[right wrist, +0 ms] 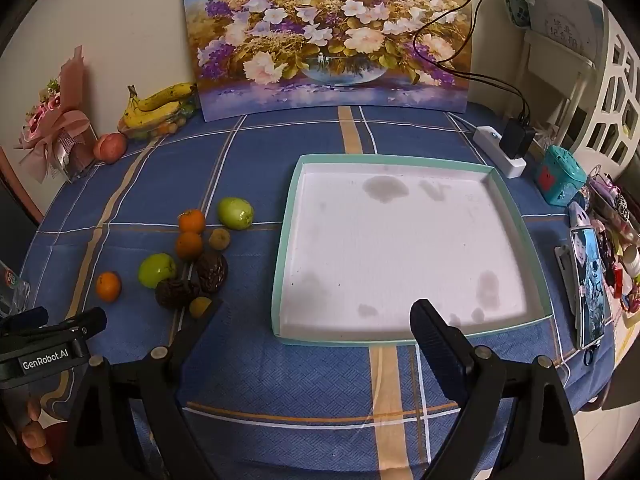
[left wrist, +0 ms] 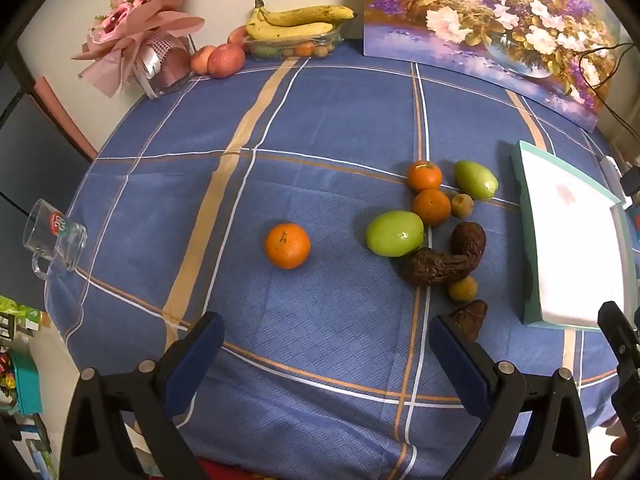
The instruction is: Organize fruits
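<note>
Loose fruit lies on the blue checked tablecloth: a lone orange (left wrist: 287, 245) (right wrist: 108, 286), two more oranges (left wrist: 424, 176) (right wrist: 191, 221), two green fruits (left wrist: 394, 233) (right wrist: 157, 270), dark wrinkled fruits (left wrist: 434, 267) (right wrist: 211, 271) and small yellow-brown ones (left wrist: 462, 289) (right wrist: 200, 306). A white tray with a teal rim (right wrist: 296, 184) (left wrist: 520, 184) lies to their right, with nothing in it. My left gripper (left wrist: 326, 340) is open and empty, hovering short of the fruit. My right gripper (right wrist: 316, 320) is open and empty at the tray's near edge.
Bananas on a clear box of fruit (left wrist: 296, 24), apples (left wrist: 226, 60) and a pink bouquet (left wrist: 136, 40) stand at the back left. A flower painting (right wrist: 328, 36) leans on the wall. A glass mug (left wrist: 54, 236) sits at the left edge. A phone (right wrist: 590, 288), power strip (right wrist: 500, 152) and clutter lie right.
</note>
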Motion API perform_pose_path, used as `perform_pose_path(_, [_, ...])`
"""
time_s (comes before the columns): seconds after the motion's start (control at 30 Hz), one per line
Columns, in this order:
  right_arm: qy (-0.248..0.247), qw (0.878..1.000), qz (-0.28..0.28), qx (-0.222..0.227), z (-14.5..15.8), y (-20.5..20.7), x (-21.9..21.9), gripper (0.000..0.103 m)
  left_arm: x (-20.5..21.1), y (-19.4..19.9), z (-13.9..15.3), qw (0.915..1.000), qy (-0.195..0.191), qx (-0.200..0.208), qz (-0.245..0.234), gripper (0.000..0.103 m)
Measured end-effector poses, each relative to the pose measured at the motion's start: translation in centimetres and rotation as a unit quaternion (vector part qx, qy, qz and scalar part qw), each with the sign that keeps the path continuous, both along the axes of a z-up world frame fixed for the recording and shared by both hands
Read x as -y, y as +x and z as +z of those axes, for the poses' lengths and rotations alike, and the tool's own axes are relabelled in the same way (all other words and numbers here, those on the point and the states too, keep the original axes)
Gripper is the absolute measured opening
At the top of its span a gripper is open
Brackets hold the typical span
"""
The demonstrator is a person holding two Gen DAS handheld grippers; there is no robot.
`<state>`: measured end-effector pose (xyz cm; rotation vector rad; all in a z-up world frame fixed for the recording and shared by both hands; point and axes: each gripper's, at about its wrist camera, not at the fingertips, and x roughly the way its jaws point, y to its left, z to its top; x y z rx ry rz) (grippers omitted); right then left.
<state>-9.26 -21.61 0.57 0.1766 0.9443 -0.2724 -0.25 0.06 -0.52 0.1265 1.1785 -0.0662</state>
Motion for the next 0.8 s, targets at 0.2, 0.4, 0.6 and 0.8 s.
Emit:
perform_pose_path(0.2, [0.0,1.0,0.0,0.0,0.01,-0.01,0.04,0.091,-0.14,-0.01,-0.16,1.0,0.001,-0.003,0.005,0.103])
perform_pose_path(0.4, [0.001,1.0,0.0,0.0,-0.02,-0.01,0.02,0.091,-0.17,-0.03,-0.13,1.0,0.001,-0.004,0.007,0.103])
perform_pose_path(0.6, [0.0,1.0,0.0,-0.001,-0.07,-0.01,-0.05,0.091,-0.16,0.02,-0.11,1.0,0.001,-0.005,0.008,0.103])
perform_pose_path(0.8, [0.001,1.0,0.0,-0.001,-0.08,0.06,-0.05,0.091,-0.18,0.04,-0.1,0.9999,0.001,-0.006,0.01,0.103])
